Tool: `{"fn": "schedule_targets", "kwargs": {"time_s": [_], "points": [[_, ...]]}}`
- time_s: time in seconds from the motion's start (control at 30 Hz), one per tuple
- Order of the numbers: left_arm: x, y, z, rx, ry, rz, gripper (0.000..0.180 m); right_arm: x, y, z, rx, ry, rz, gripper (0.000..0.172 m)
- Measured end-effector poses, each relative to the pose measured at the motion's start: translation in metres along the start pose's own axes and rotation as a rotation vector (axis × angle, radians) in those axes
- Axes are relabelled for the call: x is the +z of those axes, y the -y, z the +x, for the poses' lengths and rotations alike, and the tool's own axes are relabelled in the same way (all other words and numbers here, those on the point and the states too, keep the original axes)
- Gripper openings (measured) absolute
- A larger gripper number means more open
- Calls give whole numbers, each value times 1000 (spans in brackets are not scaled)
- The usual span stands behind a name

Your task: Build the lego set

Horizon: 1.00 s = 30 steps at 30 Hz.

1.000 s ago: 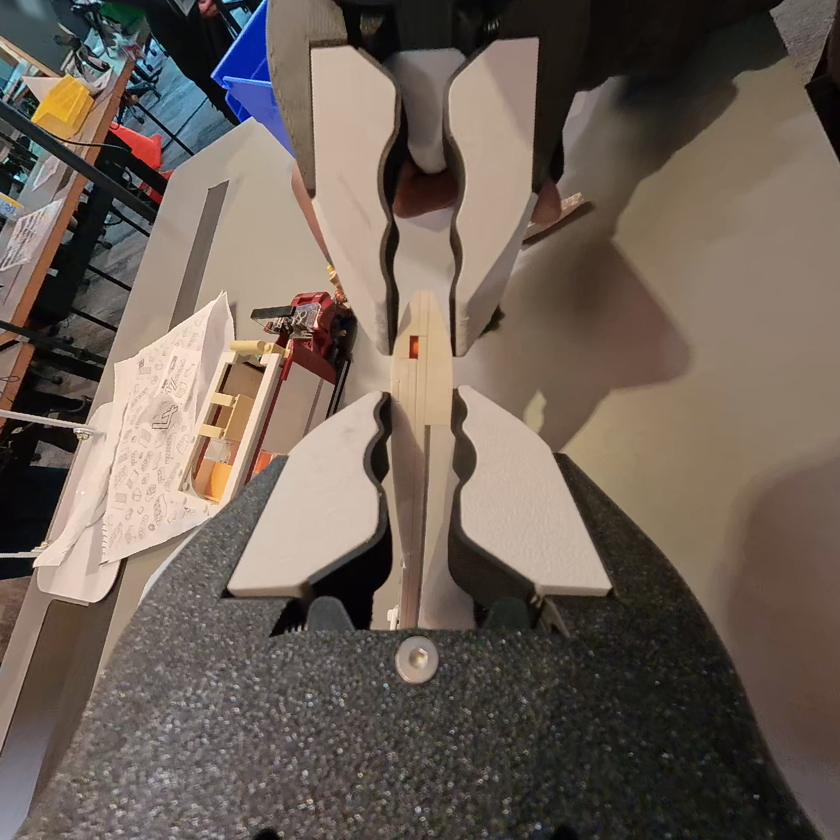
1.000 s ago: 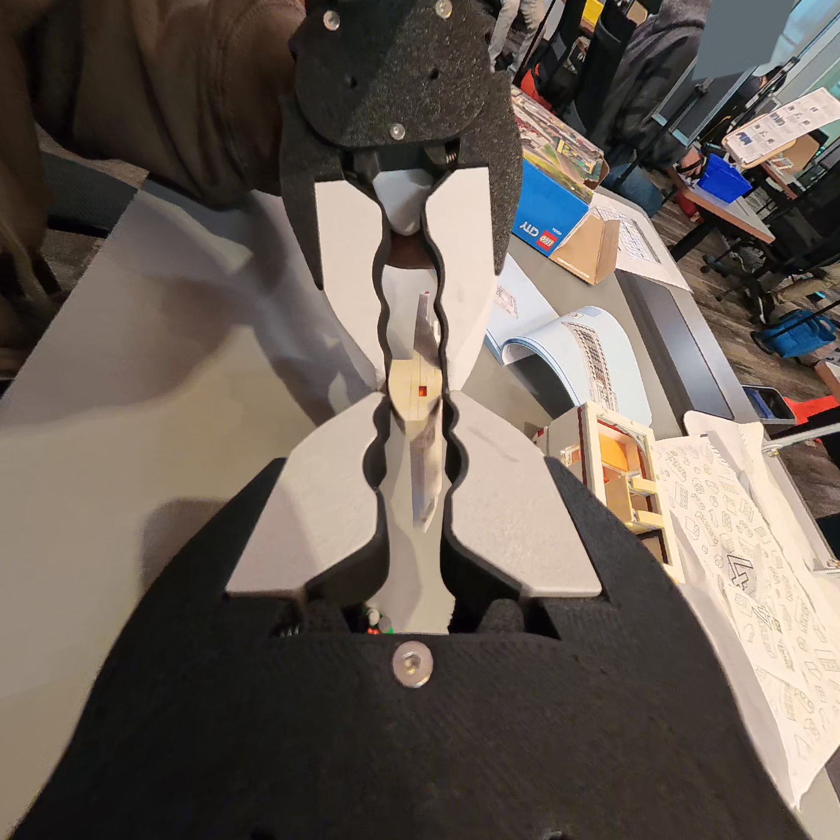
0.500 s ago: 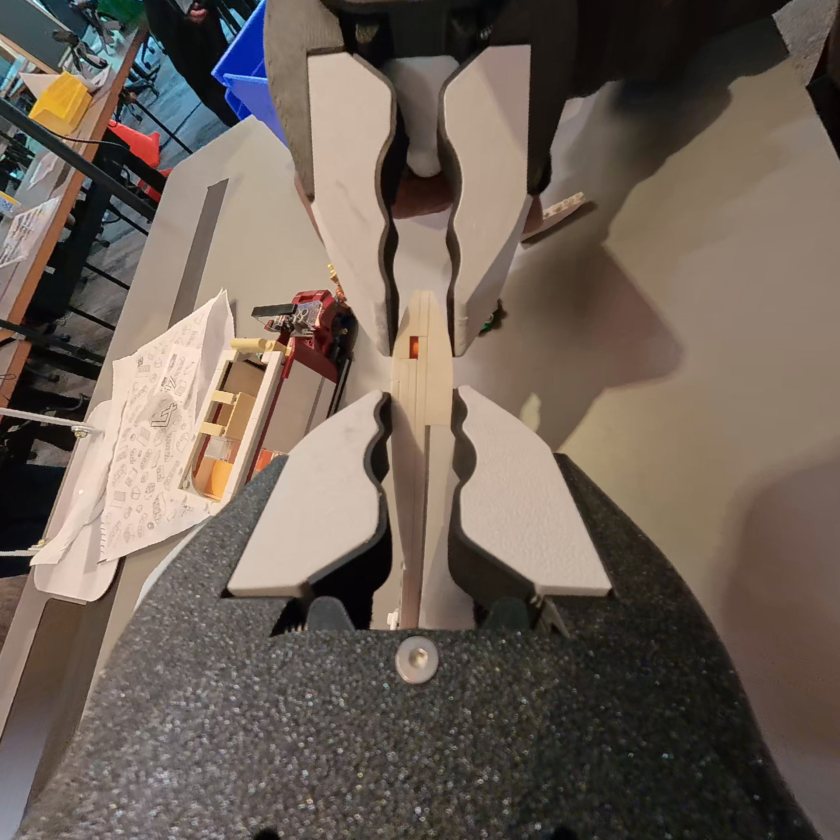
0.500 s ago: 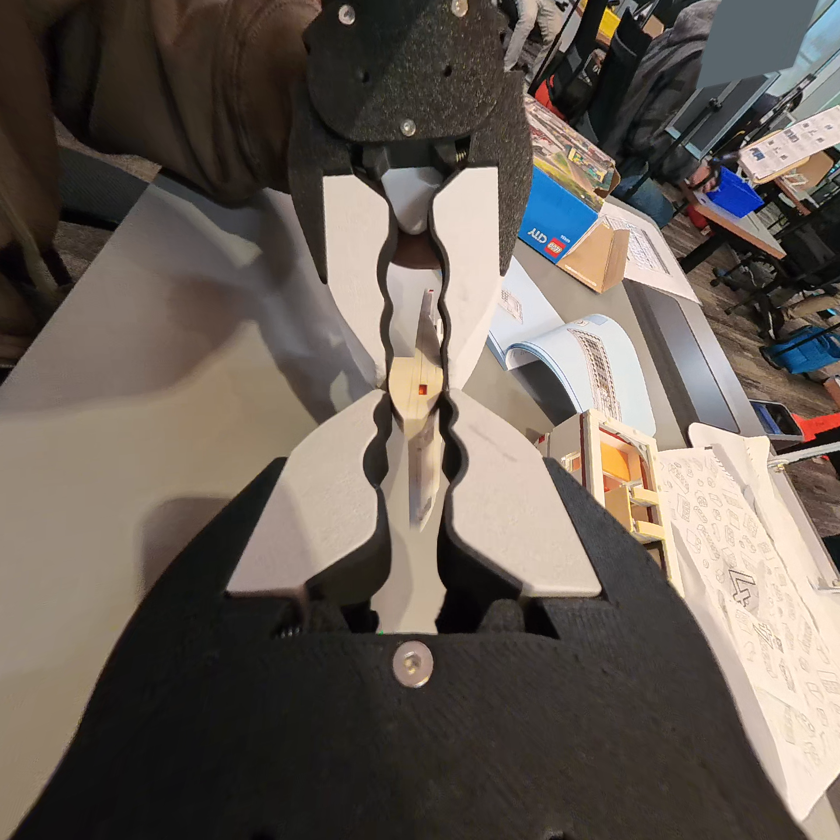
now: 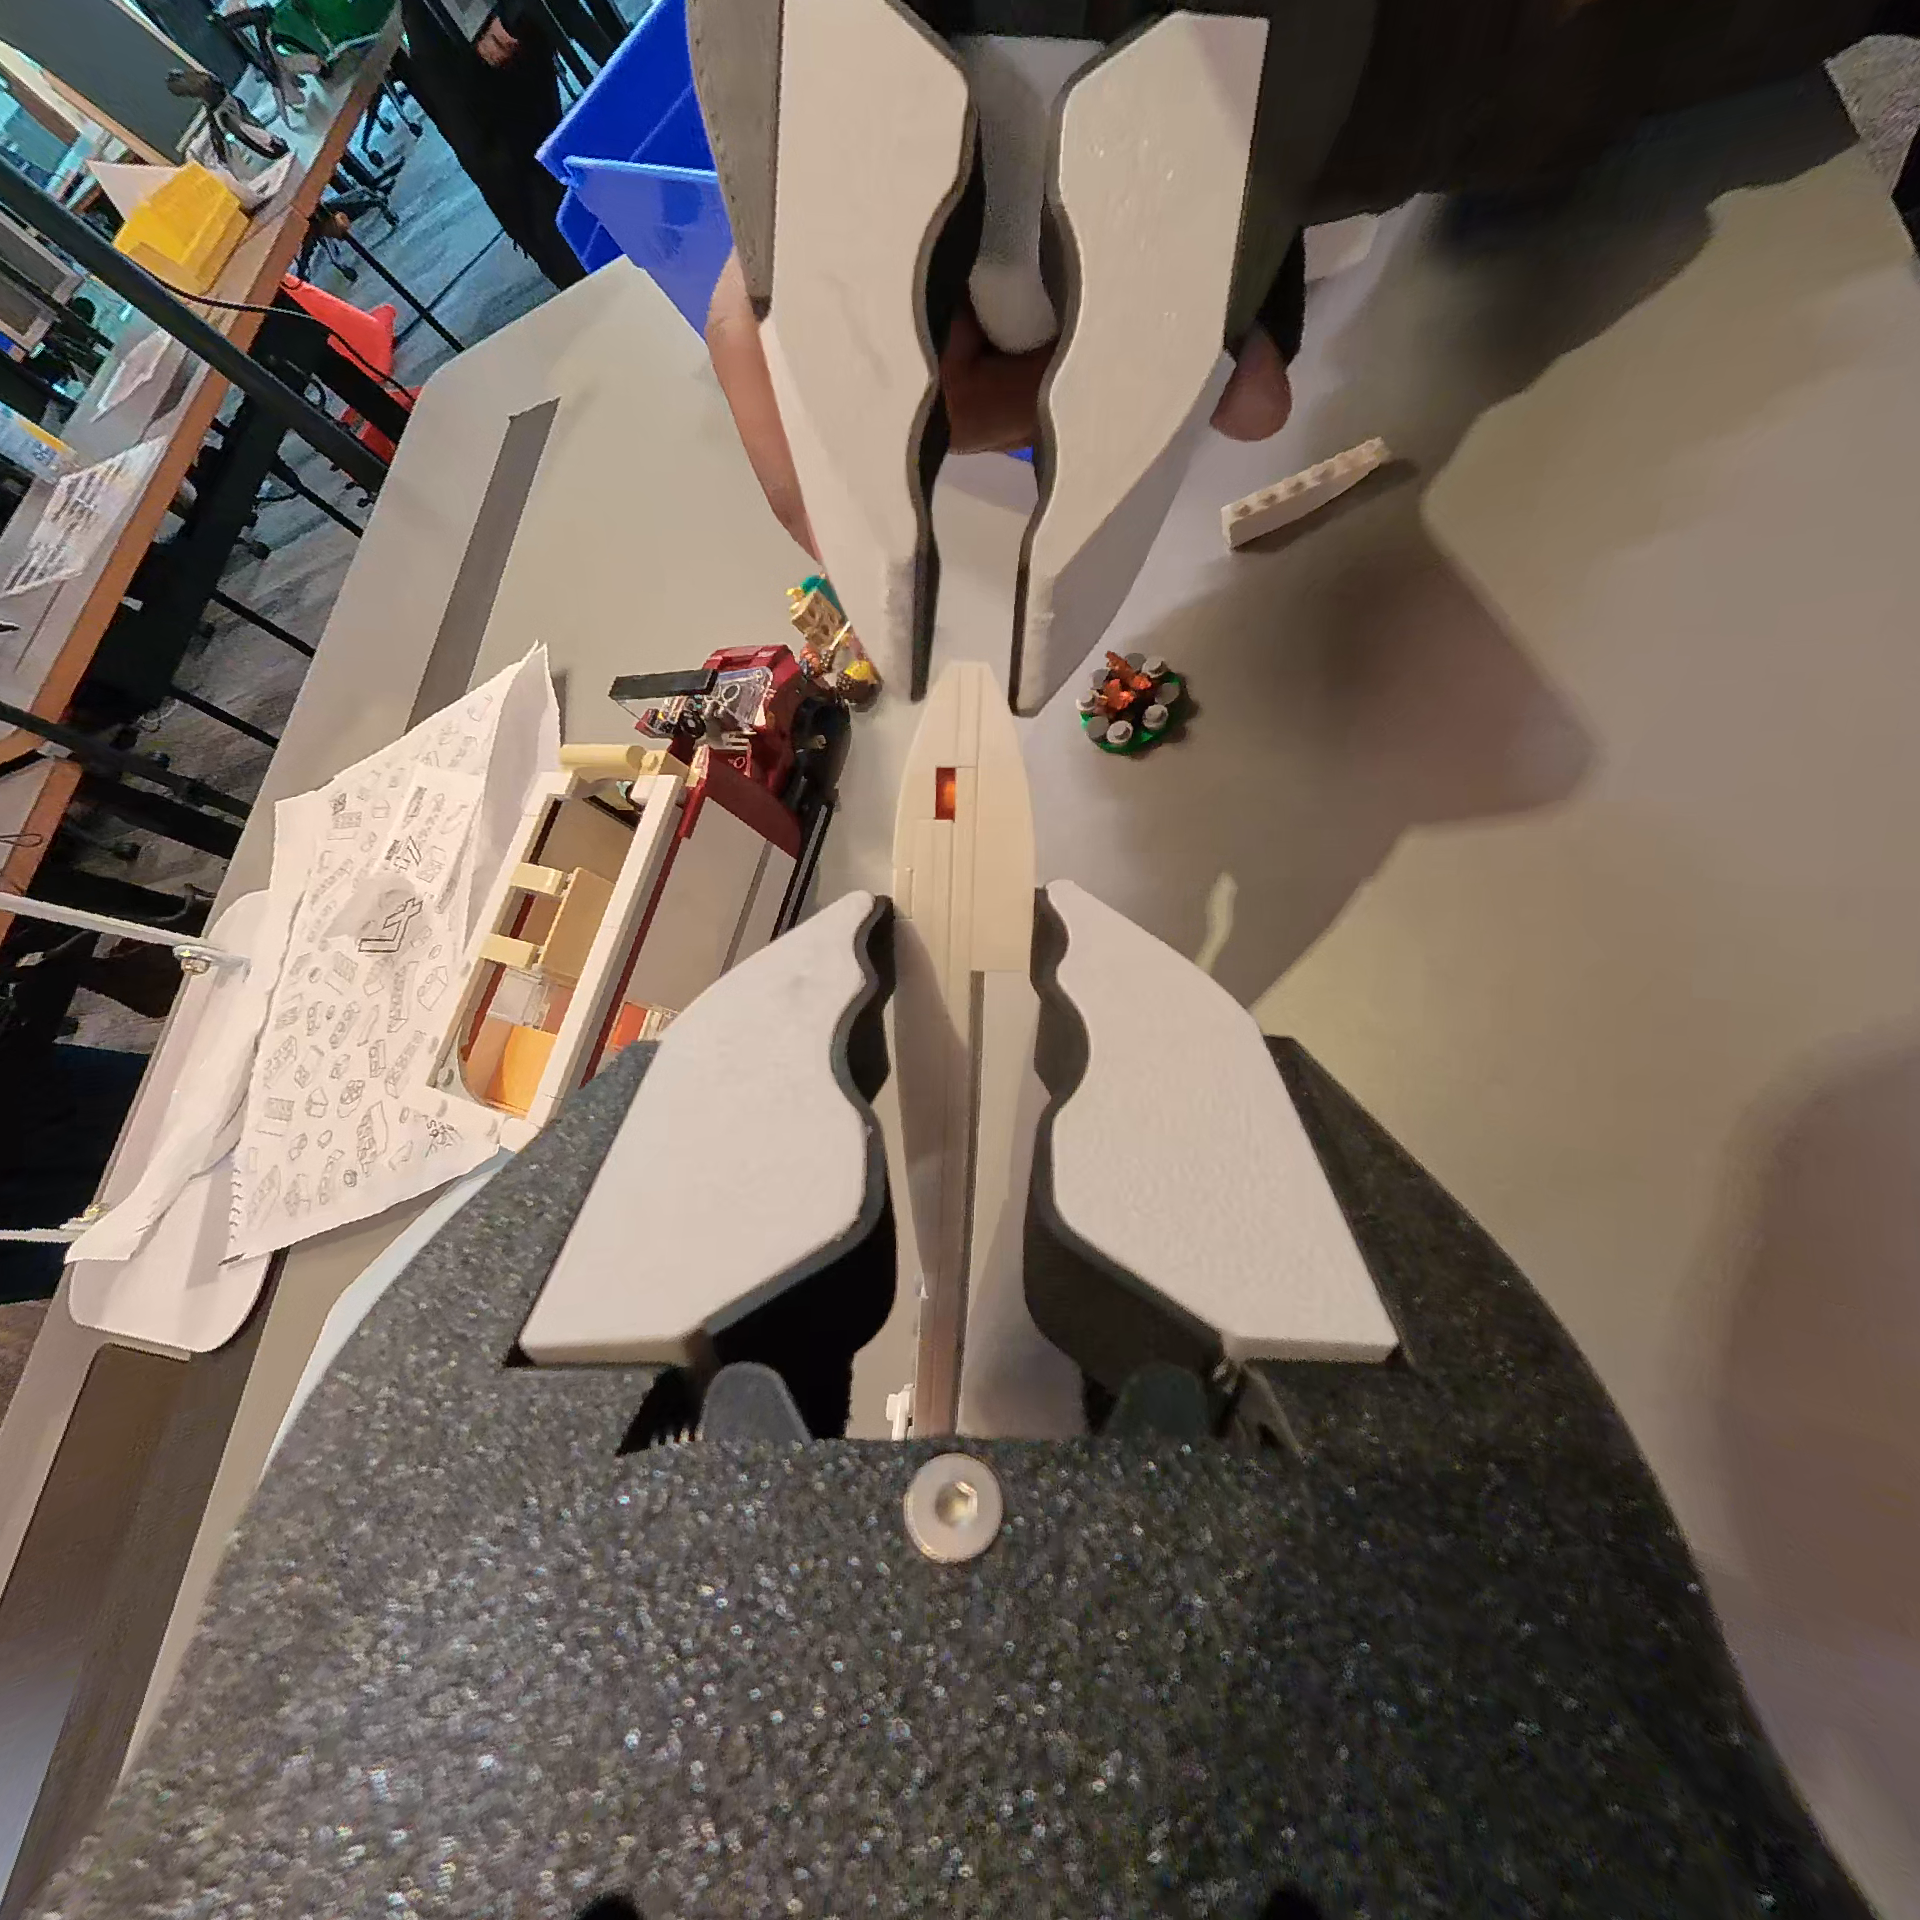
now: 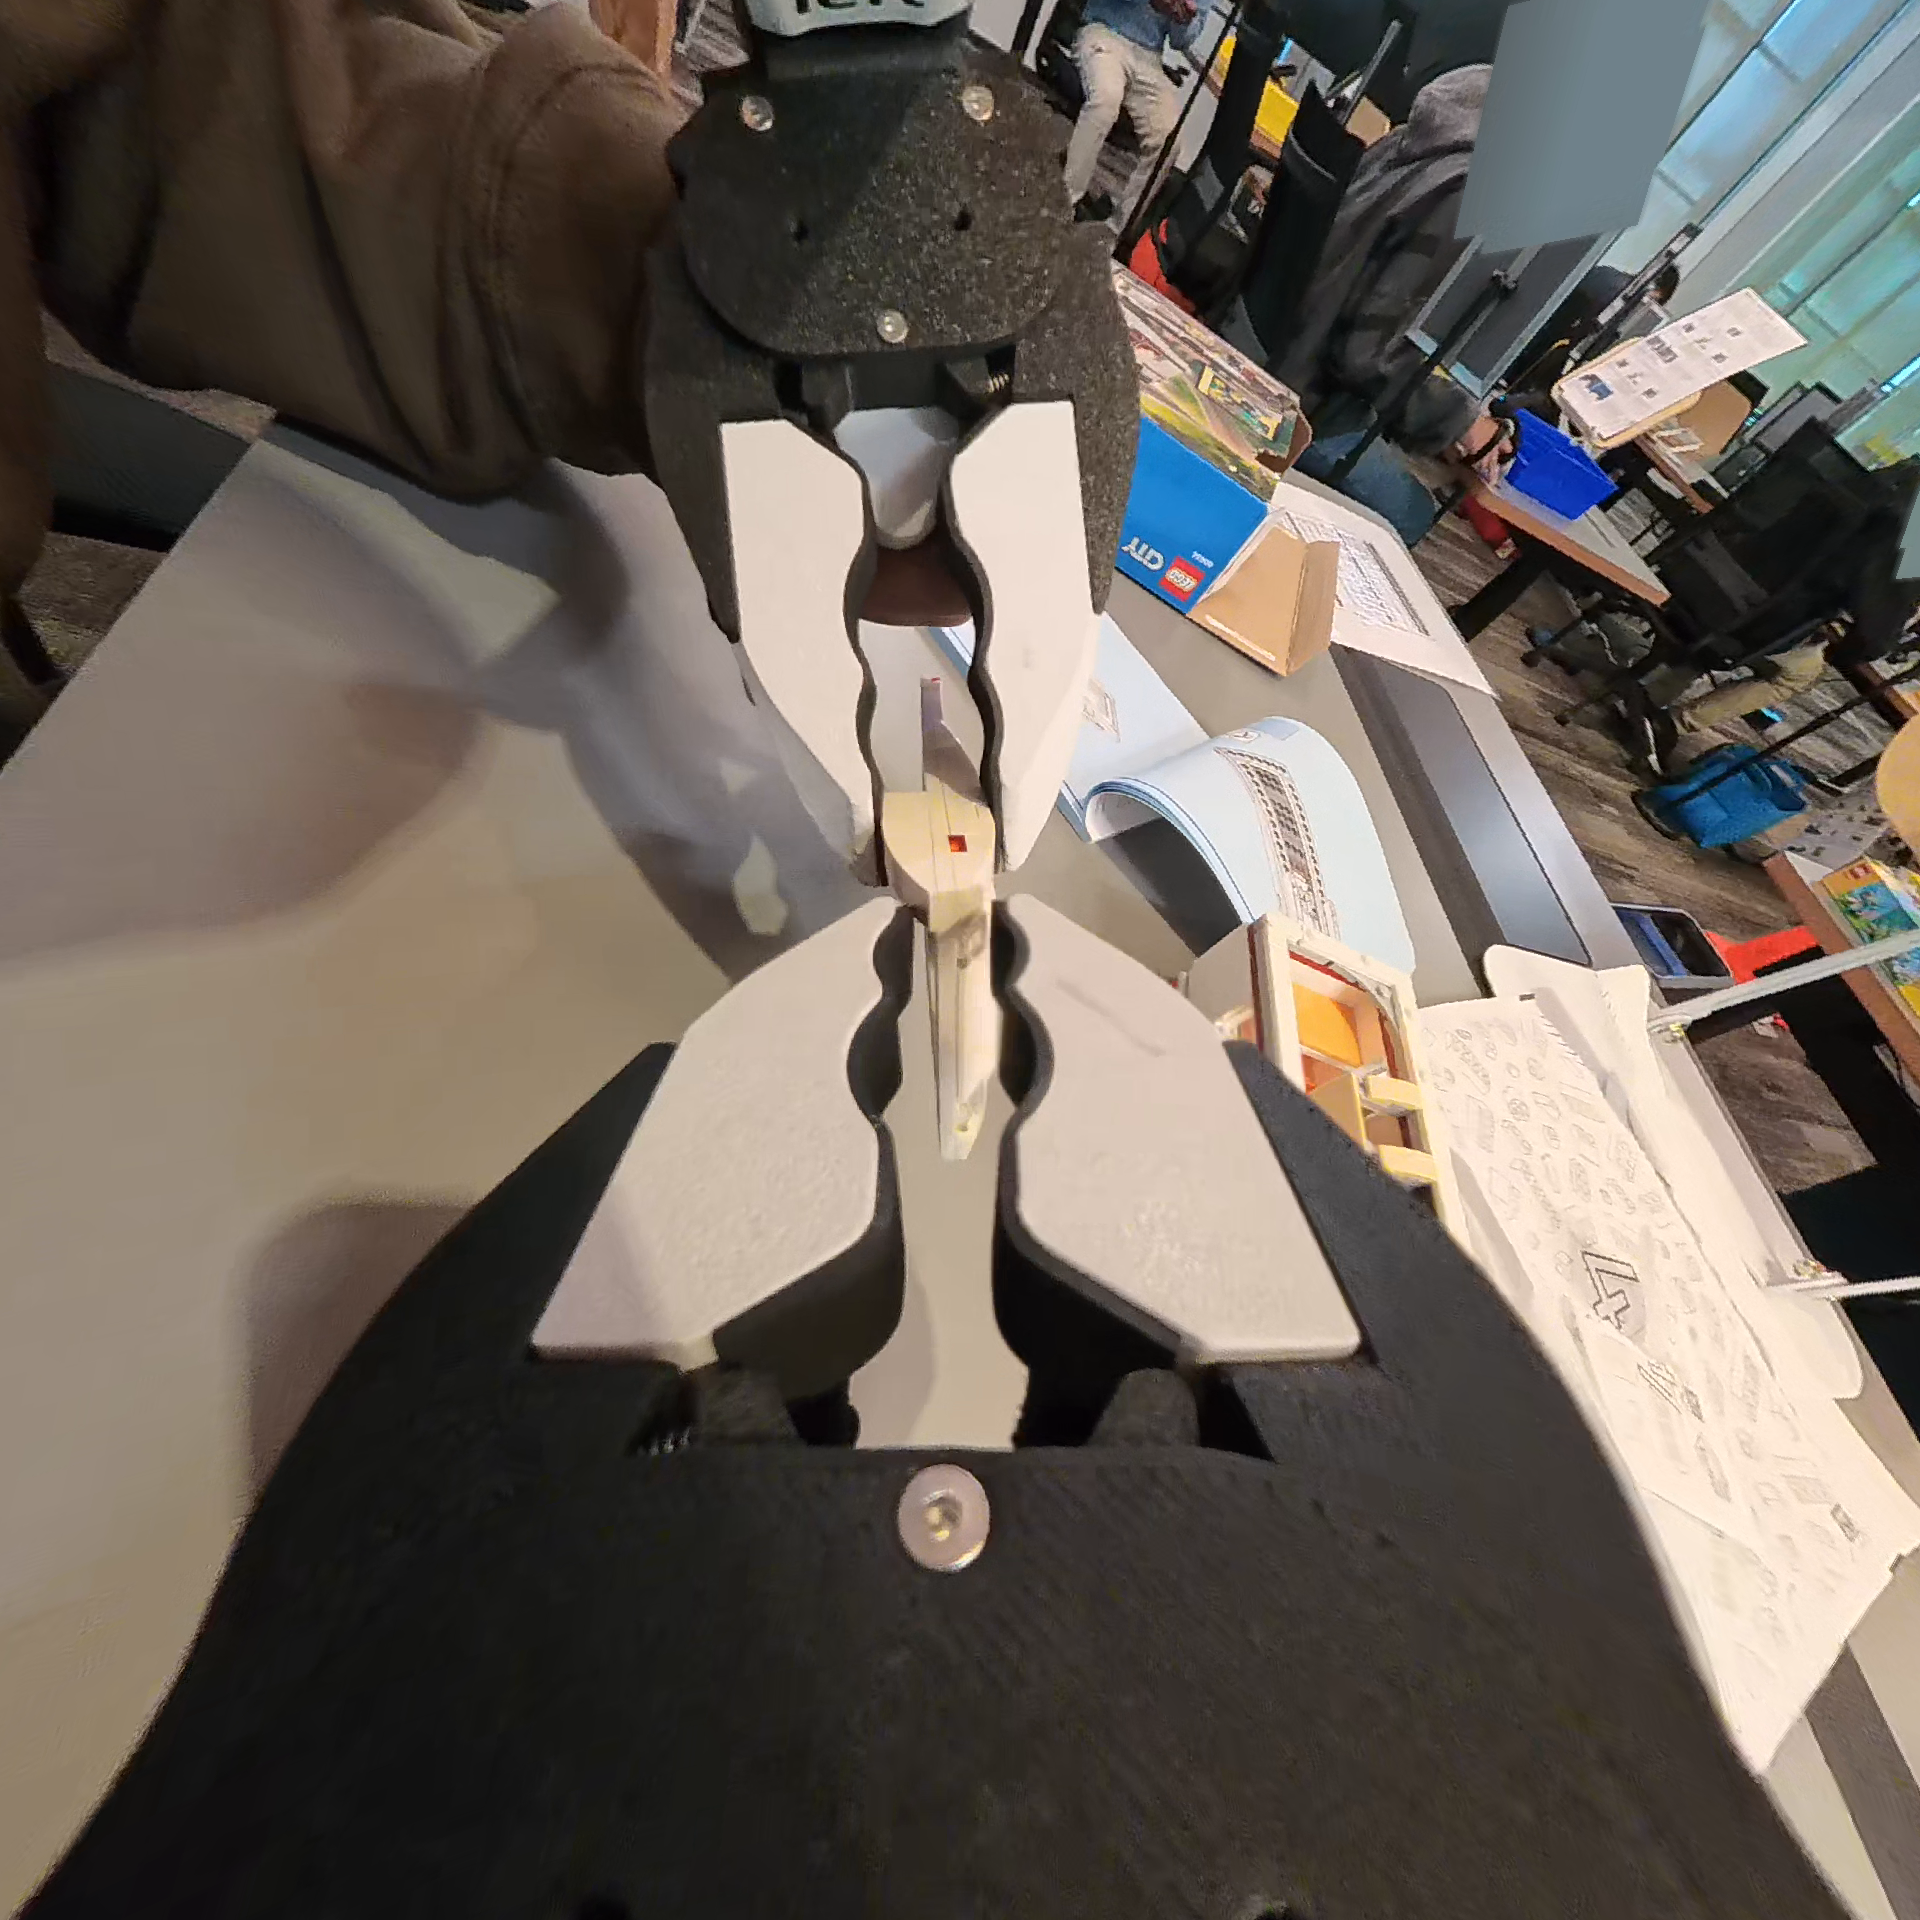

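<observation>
White panel (image 5: 987, 810) sits clamped in my left gripper (image 5: 964, 899); my right gripper (image 6: 953, 909) flanks its end, grip unclear.

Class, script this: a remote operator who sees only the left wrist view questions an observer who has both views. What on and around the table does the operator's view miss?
Operator: What lies on the table behind my camera?
Observer: An open pale-blue booklet, its pages curled up.
Operator: Anything past that?
Observer: A printed blue box, with a brown cardboard flap next to it.
Operator: What is holding my left hand-held gripper?
Observer: An arm in a brown sleeve.
</observation>
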State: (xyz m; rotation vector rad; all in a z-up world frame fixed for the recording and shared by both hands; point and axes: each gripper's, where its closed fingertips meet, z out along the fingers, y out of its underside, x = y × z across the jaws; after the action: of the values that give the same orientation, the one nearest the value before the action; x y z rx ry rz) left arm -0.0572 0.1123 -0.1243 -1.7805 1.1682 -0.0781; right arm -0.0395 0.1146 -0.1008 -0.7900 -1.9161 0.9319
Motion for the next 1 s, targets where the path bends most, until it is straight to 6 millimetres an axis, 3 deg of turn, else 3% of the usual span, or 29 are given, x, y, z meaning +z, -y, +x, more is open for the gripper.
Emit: {"fn": "schedule_targets", "kwargs": {"time_s": [0.67,0.83,1.0], "points": [[-3,-1,1,-32,9,-55,25,2,4,-2,32,29,17,11],[-11,2,-8,-138,31,-26,25,-13,17,12,39,-64,119,21],[-21,9,-18,-431,-32,101,25,-19,6,28,-33,-198,64,28]]}}
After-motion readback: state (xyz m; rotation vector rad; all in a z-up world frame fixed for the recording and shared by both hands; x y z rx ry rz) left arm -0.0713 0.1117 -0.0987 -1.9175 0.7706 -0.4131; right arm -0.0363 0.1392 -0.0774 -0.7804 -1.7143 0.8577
